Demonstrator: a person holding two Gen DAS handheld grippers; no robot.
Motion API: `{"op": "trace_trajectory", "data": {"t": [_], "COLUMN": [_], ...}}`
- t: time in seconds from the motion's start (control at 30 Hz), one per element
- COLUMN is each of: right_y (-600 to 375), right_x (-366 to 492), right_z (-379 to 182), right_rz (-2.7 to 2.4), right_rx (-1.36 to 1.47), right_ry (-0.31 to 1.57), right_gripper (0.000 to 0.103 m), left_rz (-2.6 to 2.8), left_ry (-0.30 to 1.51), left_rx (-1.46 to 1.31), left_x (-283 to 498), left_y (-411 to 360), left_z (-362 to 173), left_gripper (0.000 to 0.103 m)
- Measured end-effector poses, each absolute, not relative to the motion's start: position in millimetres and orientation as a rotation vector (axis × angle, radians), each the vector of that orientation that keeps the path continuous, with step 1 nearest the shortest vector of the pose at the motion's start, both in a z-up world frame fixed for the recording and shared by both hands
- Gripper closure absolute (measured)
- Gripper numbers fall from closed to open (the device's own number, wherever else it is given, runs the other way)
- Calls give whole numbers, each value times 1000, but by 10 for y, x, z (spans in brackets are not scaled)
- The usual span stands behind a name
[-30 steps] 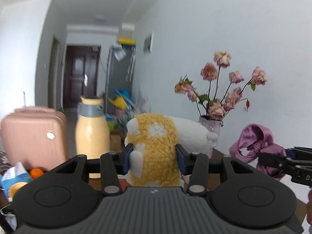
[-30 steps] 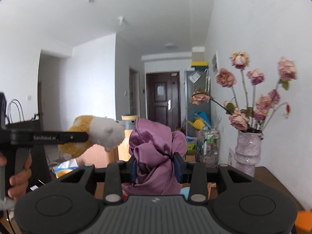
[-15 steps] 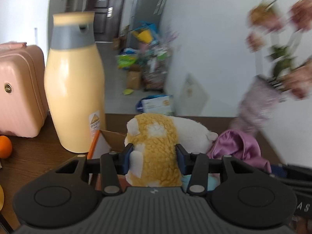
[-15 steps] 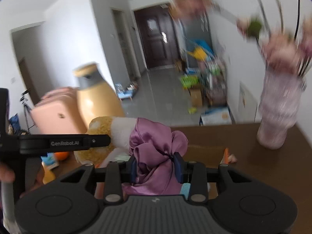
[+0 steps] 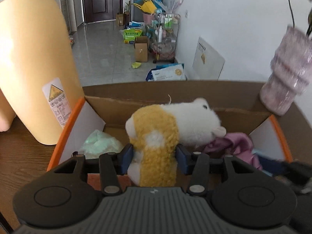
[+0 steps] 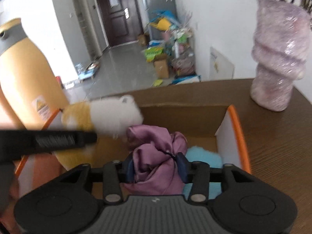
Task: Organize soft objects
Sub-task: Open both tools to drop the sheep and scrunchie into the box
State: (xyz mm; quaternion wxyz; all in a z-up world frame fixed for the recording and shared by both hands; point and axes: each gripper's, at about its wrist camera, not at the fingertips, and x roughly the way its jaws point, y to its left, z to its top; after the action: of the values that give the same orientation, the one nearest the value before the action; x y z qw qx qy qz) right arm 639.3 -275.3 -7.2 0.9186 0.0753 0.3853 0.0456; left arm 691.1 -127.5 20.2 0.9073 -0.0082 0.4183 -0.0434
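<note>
Left wrist view: the left gripper (image 5: 154,157) tilts steeply down over the open cardboard box (image 5: 187,105) on the counter (image 5: 23,156). Its fingers (image 5: 125,156) flank the yellow-and-white plush toy (image 5: 156,142), and the jaws are opening, though the pads appear to be touching the fleece. The toy hangs over the box's middle, its white head leaning toward the purple satin cloth (image 5: 234,144). To release well, let the jaws spread fully before lifting away, so the fleece does not snag (a pale green bag (image 5: 99,142) already lies at the box's left).

Right wrist view: the right gripper (image 6: 156,167) also angles down into the box. Its jaws are opening around the bunched purple cloth, which still sits between the pads, above a light blue soft item (image 6: 202,156) in the box's right corner. Keep clear of the vase (image 6: 276,58) when withdrawing.
</note>
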Motion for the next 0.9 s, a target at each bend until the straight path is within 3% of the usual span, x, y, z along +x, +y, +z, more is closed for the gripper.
{"op": "trace_trajectory", "data": {"t": [0.13,0.23,0.43,0.9], "right_y": [-2856,-2940,-3001,-3105], "right_x": [6348,6278,6158,4773], "right_z": [42,263,770,1944], "right_rz": [117,132,125,70], "right_rx": [200,203,173,18], "right_ry": [796,761,695,579], "right_gripper": [54,48,47,27], "left_rz": [-91,-128,-132,-129], "left_ry": [876,859,750,587], "left_rx": [48,35,22,39], "left_x": [6904,6827,6523,5239], "left_y": [-1339,-1299,-1139,-585], "left_z": [56,164,814,1985], "left_gripper": [28,27,21,15]}}
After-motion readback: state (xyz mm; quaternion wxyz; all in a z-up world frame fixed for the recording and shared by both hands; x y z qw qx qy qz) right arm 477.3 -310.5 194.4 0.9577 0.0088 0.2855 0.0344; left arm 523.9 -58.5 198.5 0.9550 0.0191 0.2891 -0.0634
